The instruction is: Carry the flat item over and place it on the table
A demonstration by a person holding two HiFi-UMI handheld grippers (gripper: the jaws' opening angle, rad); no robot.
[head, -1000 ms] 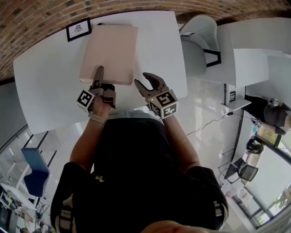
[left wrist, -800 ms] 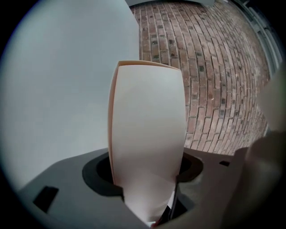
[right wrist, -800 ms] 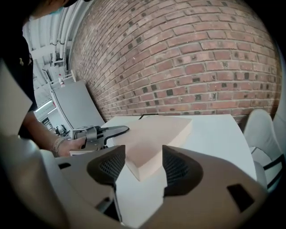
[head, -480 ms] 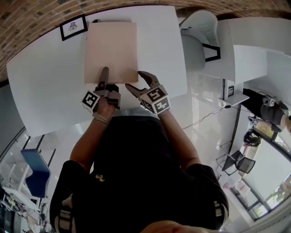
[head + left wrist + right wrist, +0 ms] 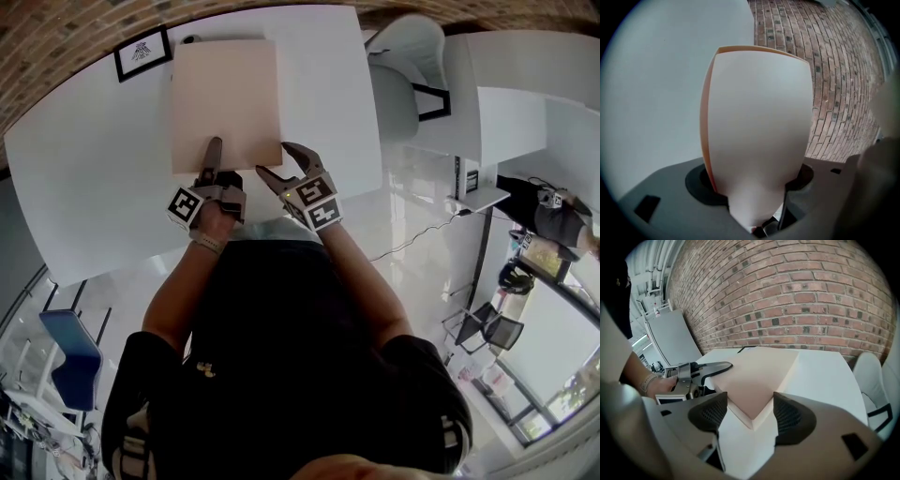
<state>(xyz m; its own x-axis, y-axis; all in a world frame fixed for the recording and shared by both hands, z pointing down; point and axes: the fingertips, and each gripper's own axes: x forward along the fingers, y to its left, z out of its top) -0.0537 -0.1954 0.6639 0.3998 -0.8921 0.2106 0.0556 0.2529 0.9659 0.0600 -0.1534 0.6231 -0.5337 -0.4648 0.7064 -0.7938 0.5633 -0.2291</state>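
The flat item [image 5: 225, 94] is a thin beige board that lies flat on the white table [image 5: 94, 178]. My left gripper [image 5: 214, 159] reaches over its near edge. In the left gripper view the board [image 5: 759, 117] runs between the jaws of the left gripper [image 5: 757, 178], which stand much wider than its thin edge, so they are open around it. My right gripper [image 5: 274, 159] stands wide open at the near right corner. In the right gripper view that corner of the board [image 5: 754, 380] sits between the pads of the right gripper [image 5: 750, 401] and touches neither of them.
A black-framed sign [image 5: 141, 53] stands on the table's far left, by the brick wall [image 5: 787, 296]. A white chair [image 5: 398, 84] is at the table's right end, with another white table [image 5: 525, 103] beyond. A blue chair [image 5: 61, 342] is at the lower left.
The right gripper has moved left, so the board's near right corner now sits between its open jaws. The left gripper stays at the near edge.
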